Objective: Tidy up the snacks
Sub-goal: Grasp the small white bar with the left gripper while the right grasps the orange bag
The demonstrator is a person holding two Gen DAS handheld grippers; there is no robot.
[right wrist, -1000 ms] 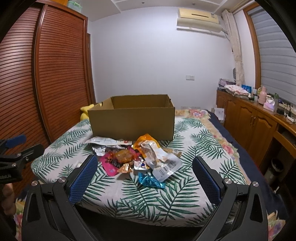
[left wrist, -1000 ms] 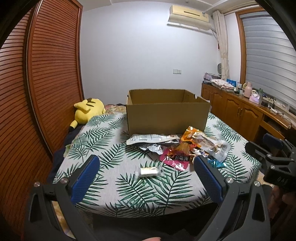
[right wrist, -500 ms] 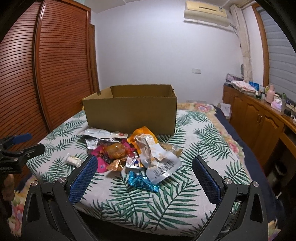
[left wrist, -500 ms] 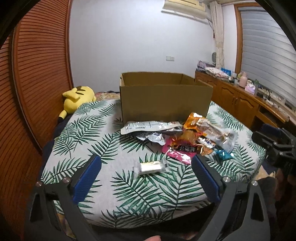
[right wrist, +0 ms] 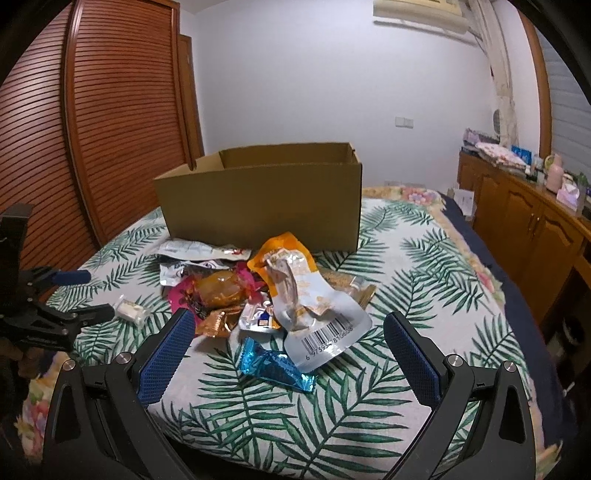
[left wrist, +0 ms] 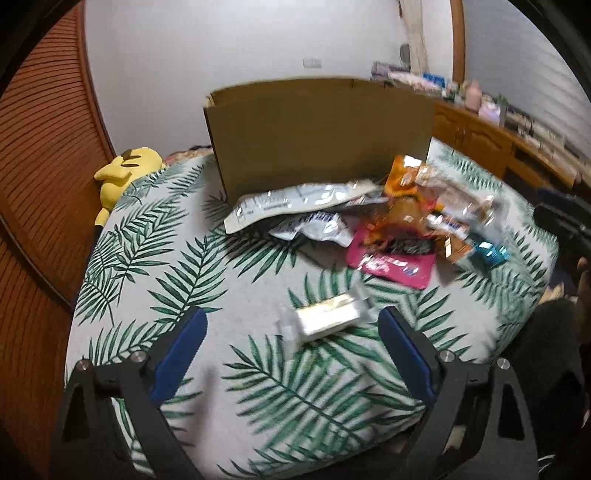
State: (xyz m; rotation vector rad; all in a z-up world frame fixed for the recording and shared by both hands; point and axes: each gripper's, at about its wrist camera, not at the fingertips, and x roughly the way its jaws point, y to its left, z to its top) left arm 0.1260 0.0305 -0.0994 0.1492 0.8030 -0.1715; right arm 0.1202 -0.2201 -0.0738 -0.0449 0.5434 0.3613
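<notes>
Your left gripper, jaws just narrowing but nothing pinched yet, should straddle that white packet squarely before you squeeze.

Leaf-print bedspread as reference: yellow plush toy at its far left corner, slatted wooden wardrobe doors left of it, wooden cabinets right, air conditioner high on far wall.
</notes>
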